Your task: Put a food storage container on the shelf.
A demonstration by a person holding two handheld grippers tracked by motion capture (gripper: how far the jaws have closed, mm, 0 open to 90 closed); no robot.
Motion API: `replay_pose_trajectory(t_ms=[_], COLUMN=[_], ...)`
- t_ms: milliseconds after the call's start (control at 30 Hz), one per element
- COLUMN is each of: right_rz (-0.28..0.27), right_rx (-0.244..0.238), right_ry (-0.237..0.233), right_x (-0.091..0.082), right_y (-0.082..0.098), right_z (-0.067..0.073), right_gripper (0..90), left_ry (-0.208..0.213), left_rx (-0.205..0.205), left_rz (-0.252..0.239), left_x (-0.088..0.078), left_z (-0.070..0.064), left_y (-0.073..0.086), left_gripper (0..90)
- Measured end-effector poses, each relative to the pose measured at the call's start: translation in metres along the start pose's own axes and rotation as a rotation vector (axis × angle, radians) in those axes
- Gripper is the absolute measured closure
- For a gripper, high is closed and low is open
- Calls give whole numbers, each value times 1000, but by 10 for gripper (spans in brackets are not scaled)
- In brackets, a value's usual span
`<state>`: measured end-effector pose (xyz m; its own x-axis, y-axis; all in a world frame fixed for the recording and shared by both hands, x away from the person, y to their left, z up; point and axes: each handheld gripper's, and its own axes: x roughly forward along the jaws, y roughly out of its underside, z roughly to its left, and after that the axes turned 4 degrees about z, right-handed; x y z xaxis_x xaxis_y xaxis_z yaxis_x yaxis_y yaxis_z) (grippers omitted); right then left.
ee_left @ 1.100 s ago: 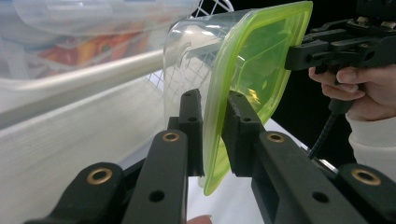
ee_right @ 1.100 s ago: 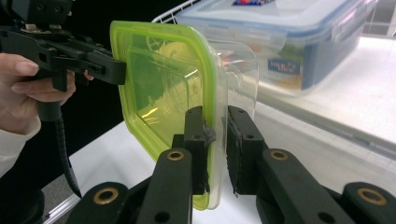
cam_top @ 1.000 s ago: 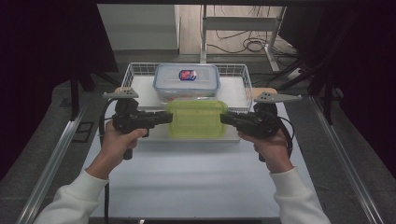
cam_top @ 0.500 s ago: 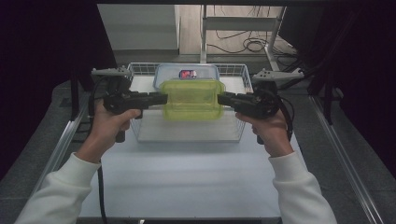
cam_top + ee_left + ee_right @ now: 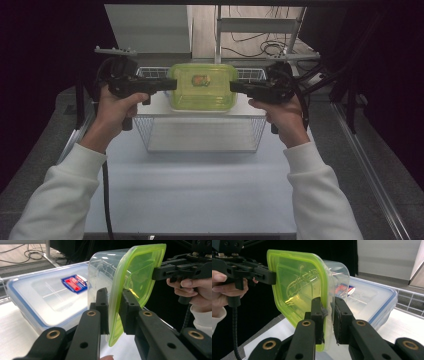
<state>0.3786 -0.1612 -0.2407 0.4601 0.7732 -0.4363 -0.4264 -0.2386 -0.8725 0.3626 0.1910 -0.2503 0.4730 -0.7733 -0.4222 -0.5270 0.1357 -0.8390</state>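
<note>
A clear container with a green lid (image 5: 202,87) hangs in the air between my two grippers, above the far part of a wire basket (image 5: 150,134). My left gripper (image 5: 172,84) is shut on its left lid edge, seen close up in the left gripper view (image 5: 114,293), where the green lid (image 5: 140,272) stands on edge. My right gripper (image 5: 234,86) is shut on the opposite edge (image 5: 329,302). A clear box with a blue-rimmed lid and red label (image 5: 45,297) (image 5: 367,297) lies in the basket just below; from above its label shows through the green lid.
The wire basket stands on a white table (image 5: 200,195) with metal rails along both sides. Cables (image 5: 260,47) lie on the floor beyond the table. Dark curtains close in left and right.
Both grippers have lifted the green-lidded container up and carried it toward the far end of the basket, so it now covers the blue-rimmed box from above.
</note>
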Motion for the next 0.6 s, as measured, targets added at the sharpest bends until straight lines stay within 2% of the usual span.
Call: replay_pose_trajectory(t_ms=[267,600], right_rz=[24,66], right_rx=[45,101], right_ry=[10,5], right_x=[16,39], right_y=[-21,-26], right_z=[-14,-32], right_gripper=[790,790], left_ry=[-6,-24], left_rx=[-42,-72], left_rz=[20,38], left_x=[7,17], left_z=[23,43], left_y=[-19,-19], left_gripper=[794,795])
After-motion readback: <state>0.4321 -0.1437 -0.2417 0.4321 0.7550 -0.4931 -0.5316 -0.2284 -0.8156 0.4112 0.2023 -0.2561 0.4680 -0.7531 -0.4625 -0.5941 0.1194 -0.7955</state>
